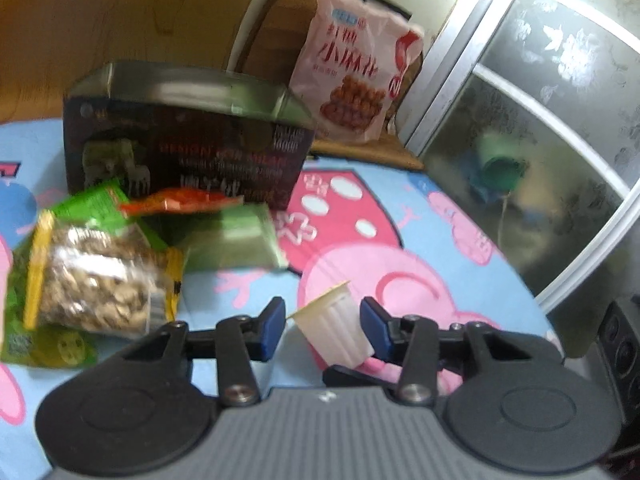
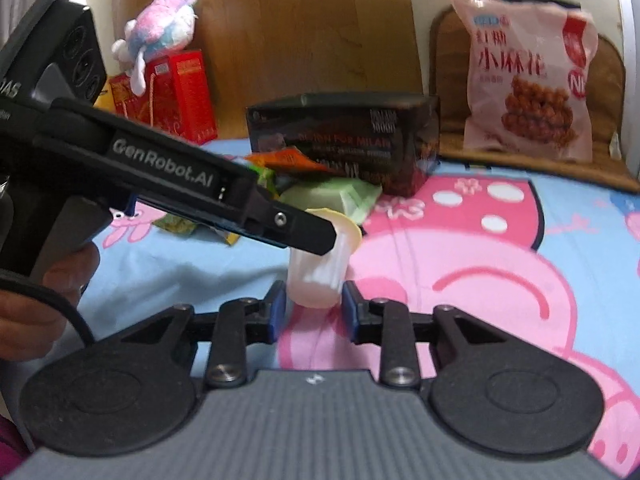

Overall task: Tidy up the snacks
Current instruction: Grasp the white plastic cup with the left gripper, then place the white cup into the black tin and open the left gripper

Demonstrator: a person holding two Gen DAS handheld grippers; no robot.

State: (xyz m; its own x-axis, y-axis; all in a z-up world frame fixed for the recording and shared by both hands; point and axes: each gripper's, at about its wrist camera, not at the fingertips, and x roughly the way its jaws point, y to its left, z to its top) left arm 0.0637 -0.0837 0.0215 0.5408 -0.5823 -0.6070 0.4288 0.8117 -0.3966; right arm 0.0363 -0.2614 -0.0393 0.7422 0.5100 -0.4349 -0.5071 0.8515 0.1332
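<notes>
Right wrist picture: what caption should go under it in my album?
Two grippers meet at a small white jelly cup above a pink-pig blanket, snack packets piled behind.

The supporting surface is a bed covered by a light-blue sheet [image 2: 580, 216] printed with large pink cartoon pig figures. A dark rectangular box [image 2: 344, 136] with printed lettering stands on the sheet toward the far edge. Directly in front of the box lies a cluster of snack packets: an orange-red packet [image 1: 180, 203], a pale green packet [image 1: 236, 240], a clear bag of nuts [image 1: 100, 280] with yellow end seals, and a green packet [image 1: 44, 344] beneath that bag. A red carton [image 2: 176, 96] stands at the far left corner. A woven mat [image 2: 536, 160] lies along the far right edge; a pink snack bag [image 2: 528, 76] stands upright on it.
</notes>
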